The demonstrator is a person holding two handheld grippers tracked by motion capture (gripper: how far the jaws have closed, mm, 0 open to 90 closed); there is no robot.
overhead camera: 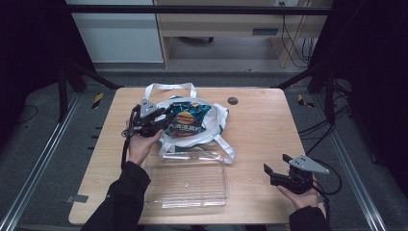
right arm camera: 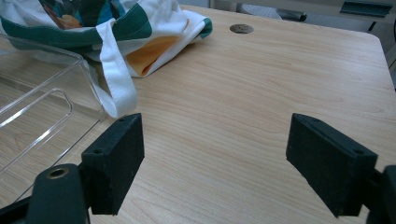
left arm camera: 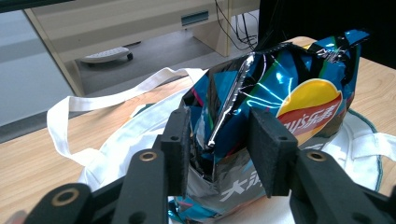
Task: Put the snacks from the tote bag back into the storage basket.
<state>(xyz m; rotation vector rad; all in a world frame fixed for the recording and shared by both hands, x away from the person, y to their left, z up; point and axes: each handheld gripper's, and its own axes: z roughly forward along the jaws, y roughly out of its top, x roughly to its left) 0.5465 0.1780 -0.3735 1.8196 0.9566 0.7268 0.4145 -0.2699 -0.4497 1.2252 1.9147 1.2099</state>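
Note:
A blue chip bag (overhead camera: 187, 120) with an orange and red logo lies on top of a white tote bag (overhead camera: 219, 118) with green trim, at the back middle of the table. My left gripper (overhead camera: 166, 120) comes in from the bag's left side. In the left gripper view the jaws are closed on the crumpled end of the chip bag (left arm camera: 289, 93), with my gripper (left arm camera: 219, 135) pinching foil over the tote bag (left arm camera: 116, 135). My right gripper (overhead camera: 276, 163) rests at the front right of the table. Its jaws stand wide apart (right arm camera: 215, 140) with bare wood between them.
A clear plastic tray (overhead camera: 187, 180) sits at the table's front middle, and its corner (right arm camera: 37, 93) shows beside a white tote strap (right arm camera: 116, 79). A dark round grommet (overhead camera: 233, 100) lies behind the tote. Bare wood stretches across the right half of the table (overhead camera: 269, 130).

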